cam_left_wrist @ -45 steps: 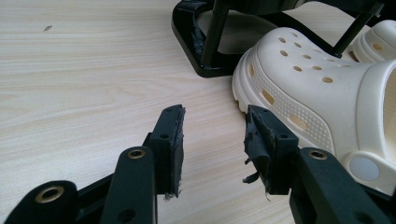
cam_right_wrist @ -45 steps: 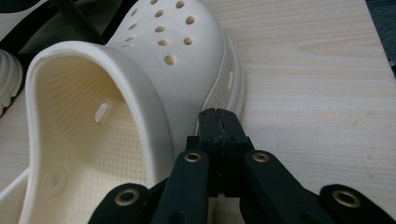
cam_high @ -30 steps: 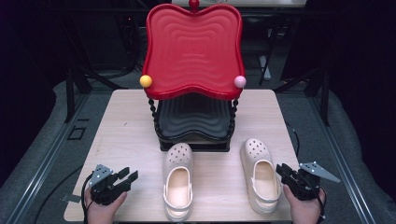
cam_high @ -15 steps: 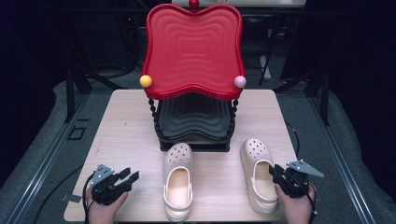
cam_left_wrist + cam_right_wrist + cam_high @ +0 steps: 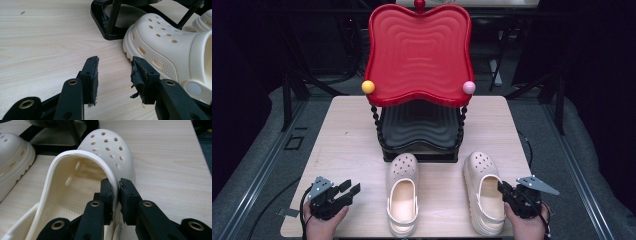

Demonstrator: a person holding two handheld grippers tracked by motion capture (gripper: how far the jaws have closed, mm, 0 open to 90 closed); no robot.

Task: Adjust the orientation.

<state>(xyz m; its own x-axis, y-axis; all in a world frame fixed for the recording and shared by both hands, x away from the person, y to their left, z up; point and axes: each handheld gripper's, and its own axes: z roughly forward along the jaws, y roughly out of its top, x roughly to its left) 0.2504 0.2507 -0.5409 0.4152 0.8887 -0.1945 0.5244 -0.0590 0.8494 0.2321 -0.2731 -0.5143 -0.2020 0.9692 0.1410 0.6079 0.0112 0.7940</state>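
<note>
Right gripper (image 5: pixel 115 185): jaws nearly together, having just been closing; they straddle the side wall of the right clog (image 5: pixel 82 182), one pad inside the shoe's opening, the other on the outer face. Both pads look to be pressing on the wall, so it reads as clamped on that rim.
Right gripper, high view (image 5: pixel 507 192): sits at the clog's outer side, near its heel half, with the person's right hand (image 5: pixel 526 227) behind it.
Left gripper (image 5: pixel 113 72): jaws well apart, nothing between them but bare table (image 5: pixel 45 45); pads touch nothing.
Left gripper, high view (image 5: pixel 348 188): hovers low over the table, well to the left of the left clog (image 5: pixel 403 200), held by the left hand (image 5: pixel 323 226).
Right clog, position: flat on the table, sole down, toe pointing at the black base of the rack (image 5: pixel 419 132), just right of the rack's front corner.
Left clog, position: flat on the table, toe almost at the rack's front edge; in the left gripper view (image 5: pixel 172 50) it lies just beyond and to the right of the open jaws, apart from them.
Clogs, relative: side by side, clearly apart, both in front of the rack.
Rack: red wavy tray (image 5: pixel 419 50) on top, black tray below.
</note>
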